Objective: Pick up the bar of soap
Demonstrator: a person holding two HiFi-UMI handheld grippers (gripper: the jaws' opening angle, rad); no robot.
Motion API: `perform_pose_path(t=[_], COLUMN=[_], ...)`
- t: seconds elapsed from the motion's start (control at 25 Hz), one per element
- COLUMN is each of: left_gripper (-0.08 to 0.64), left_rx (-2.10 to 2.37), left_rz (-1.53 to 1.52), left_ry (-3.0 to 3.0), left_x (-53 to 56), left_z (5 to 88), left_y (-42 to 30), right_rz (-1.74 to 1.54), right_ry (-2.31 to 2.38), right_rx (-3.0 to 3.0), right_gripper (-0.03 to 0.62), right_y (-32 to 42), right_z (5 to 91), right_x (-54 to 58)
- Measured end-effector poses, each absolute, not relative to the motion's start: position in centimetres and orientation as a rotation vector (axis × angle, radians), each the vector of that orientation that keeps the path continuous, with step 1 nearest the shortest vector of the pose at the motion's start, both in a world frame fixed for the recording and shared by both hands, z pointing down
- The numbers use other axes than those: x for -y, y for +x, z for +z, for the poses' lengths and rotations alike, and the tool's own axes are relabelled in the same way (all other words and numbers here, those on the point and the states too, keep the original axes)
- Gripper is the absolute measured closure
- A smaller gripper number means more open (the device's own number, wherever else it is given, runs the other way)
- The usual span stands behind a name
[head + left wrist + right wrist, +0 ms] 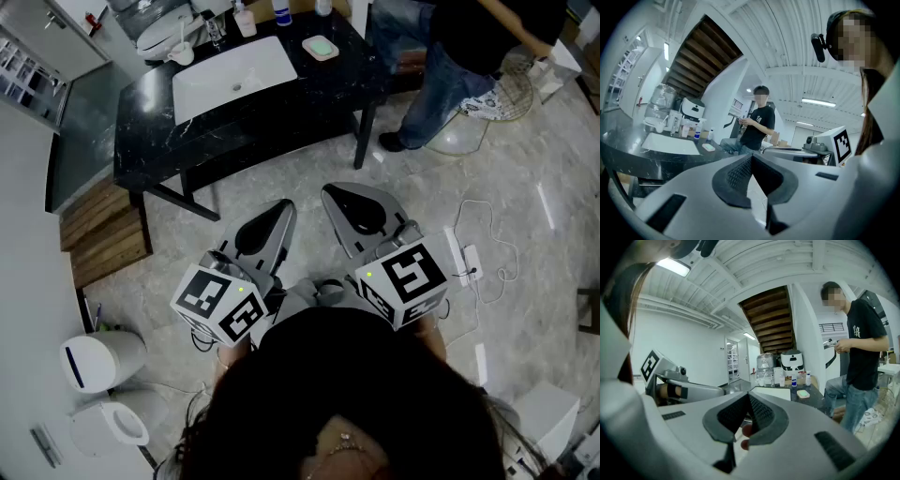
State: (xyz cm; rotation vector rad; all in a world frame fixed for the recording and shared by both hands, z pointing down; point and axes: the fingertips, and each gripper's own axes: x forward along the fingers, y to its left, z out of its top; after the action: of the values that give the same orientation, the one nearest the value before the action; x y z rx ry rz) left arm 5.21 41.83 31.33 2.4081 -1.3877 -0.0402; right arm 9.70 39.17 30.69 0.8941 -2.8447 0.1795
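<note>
In the head view I am holding my left claw (267, 230) and right claw (361, 211) side by side over the floor, both clenched on nothing and well short of the black tabletop (150, 103); the bar of soap (320, 47) is lying in its dish (333, 54) at the far right corner, near a standing person (450, 66), so I am risking a bump there, and a cable (487, 244) is trailing on the floor at my right, a likely snag.

In the left gripper view the pads are meeting; arriving shut would shove the soap (708, 147) instead of gripping it.

In the right gripper view bottles (793, 379) are crowding just behind the soap (803, 393); a wide reach could topple them, and I am guessing the bar will be slippery.
</note>
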Motion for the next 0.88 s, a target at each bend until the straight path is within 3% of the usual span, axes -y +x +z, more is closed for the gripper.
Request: perform_pose_path(t=[0.88], left_gripper=[0.555], left_rx=[1.364], left_rz=[-0.032], left_ry=[2.437], left_x=[-29.2], left_z=[32.4], left_y=[3.3], right_rz=[0.290], right_ry=[0.951], right_rx=[2.861], right_gripper=[0.584], right_y=[8.8], right_z=[32.1], right_x=[-27.6])
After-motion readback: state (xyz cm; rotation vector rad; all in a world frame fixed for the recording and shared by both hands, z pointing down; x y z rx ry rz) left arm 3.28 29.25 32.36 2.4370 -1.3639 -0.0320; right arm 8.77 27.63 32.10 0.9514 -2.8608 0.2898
